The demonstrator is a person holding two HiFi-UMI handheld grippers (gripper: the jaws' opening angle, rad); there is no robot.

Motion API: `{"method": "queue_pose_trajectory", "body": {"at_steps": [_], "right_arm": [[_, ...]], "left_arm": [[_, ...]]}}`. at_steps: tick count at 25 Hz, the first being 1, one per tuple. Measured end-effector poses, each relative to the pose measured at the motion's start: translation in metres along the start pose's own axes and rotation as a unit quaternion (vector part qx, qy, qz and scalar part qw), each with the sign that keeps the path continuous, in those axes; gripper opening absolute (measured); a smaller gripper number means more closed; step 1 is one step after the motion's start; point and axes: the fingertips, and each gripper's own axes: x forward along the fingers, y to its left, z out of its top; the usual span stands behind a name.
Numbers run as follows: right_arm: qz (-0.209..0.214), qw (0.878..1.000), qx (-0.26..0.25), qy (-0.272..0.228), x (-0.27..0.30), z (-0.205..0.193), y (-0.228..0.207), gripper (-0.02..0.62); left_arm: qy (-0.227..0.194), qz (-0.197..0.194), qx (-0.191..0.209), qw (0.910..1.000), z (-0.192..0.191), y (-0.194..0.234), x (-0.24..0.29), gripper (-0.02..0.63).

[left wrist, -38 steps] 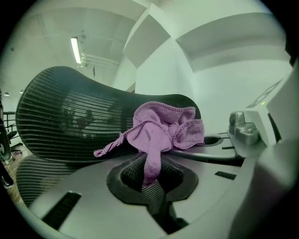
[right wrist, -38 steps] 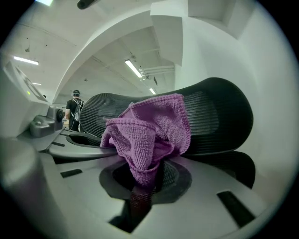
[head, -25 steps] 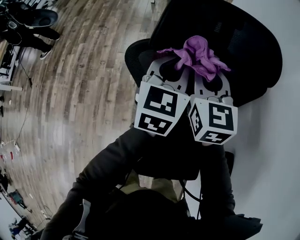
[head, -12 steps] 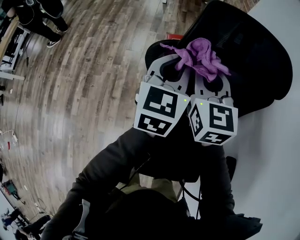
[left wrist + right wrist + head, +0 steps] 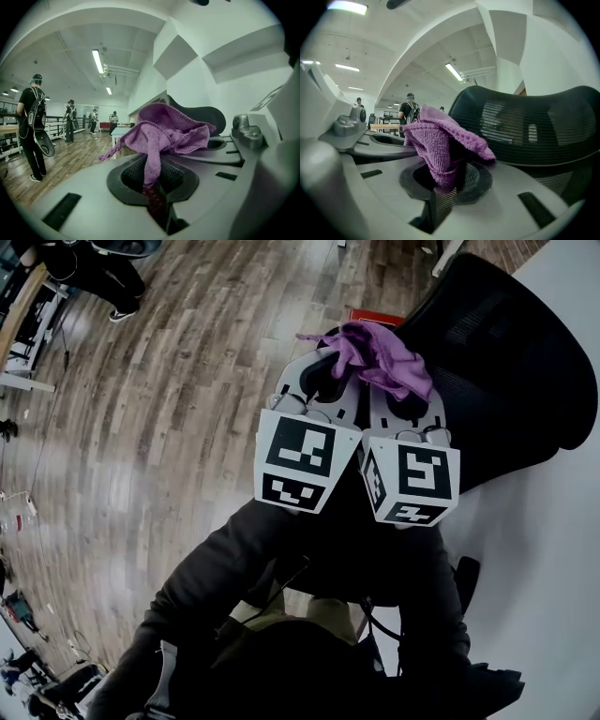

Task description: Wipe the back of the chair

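Left gripper [image 5: 323, 357] and right gripper [image 5: 405, 390] sit side by side, marker cubes nearly touching. Purple knitted cloth [image 5: 380, 357] bridges both tips, a fold clamped in each pair of jaws. Black mesh chair back [image 5: 511, 362] is ahead and right of the right gripper; cloth-to-chair contact unclear. Wooden plank floor [image 5: 169, 409] lies left.
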Motion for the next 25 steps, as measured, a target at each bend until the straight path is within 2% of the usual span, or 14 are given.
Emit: {"method": "queue_pose_trajectory", "body": {"at_steps": [6, 11, 14, 19, 25], "right_arm": [[-0.006, 1.000, -0.007, 0.009, 0.020, -0.024, 0.013, 0.049], [-0.003, 1.000, 0.002, -0.006, 0.029, -0.024, -0.002, 0.049], [0.008, 1.000, 0.009, -0.006, 0.024, -0.036, -0.007, 0.049], [0.013, 1.000, -0.010, 0.001, 0.016, -0.044, -0.016, 0.051], [0.011, 1.000, 0.007, -0.006, 0.018, -0.044, -0.024, 0.051]], "left_arm": [[-0.013, 0.000, -0.024, 0.9996, -0.029, 0.016, 0.001, 0.052], [-0.041, 0.003, -0.019, 0.9990, -0.022, 0.013, 0.015, 0.052], [-0.050, 0.003, -0.020, 0.9985, -0.032, 0.006, 0.017, 0.052], [-0.043, 0.003, -0.029, 0.9986, -0.040, -0.004, 0.021, 0.052], [-0.030, 0.007, -0.022, 0.9993, -0.039, -0.005, 0.028, 0.052]]}}
